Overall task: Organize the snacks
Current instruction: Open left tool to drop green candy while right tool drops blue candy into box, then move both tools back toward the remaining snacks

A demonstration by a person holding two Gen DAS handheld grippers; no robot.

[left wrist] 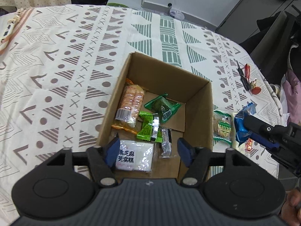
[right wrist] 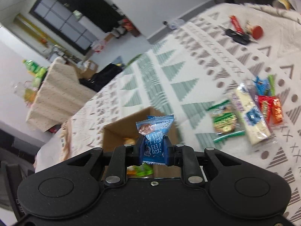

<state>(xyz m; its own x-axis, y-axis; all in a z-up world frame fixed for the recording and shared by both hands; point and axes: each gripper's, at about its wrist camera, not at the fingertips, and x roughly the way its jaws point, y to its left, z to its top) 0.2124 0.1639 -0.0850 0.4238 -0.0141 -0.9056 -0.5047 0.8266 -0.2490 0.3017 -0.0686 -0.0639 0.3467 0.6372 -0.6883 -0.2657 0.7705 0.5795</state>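
Left tongs (left wrist: 148,151) hang wide and empty over the near end of the box (left wrist: 199,116), which sits on the patterned cloth (left wrist: 56,66) toward the surface's near right part. In the left wrist view the box already holds an orange pack (left wrist: 130,105), two green packs (left wrist: 162,106), a white pack (left wrist: 135,155) and a small clear one, so the sorting looks partly done. Just right of the box lies a green-trimmed cookie (left wrist: 223,127), and the right tongs (left wrist: 244,126) come in there, clamped on a blue snack (left wrist: 242,121). Keys (left wrist: 248,80) lie toward the far right edge.

From the right wrist view, the blue snack (right wrist: 153,137) stands upright between narrow tongs (right wrist: 153,150), gripped by its lower half so the top flares free, with the box (right wrist: 114,133) directly beyond; this seems a carry toward the box. Right of it wait the cookie (right wrist: 224,122), a white bar (right wrist: 250,116) and red packs (right wrist: 270,110), loose on the cloth. Motion blur hides finer detail.
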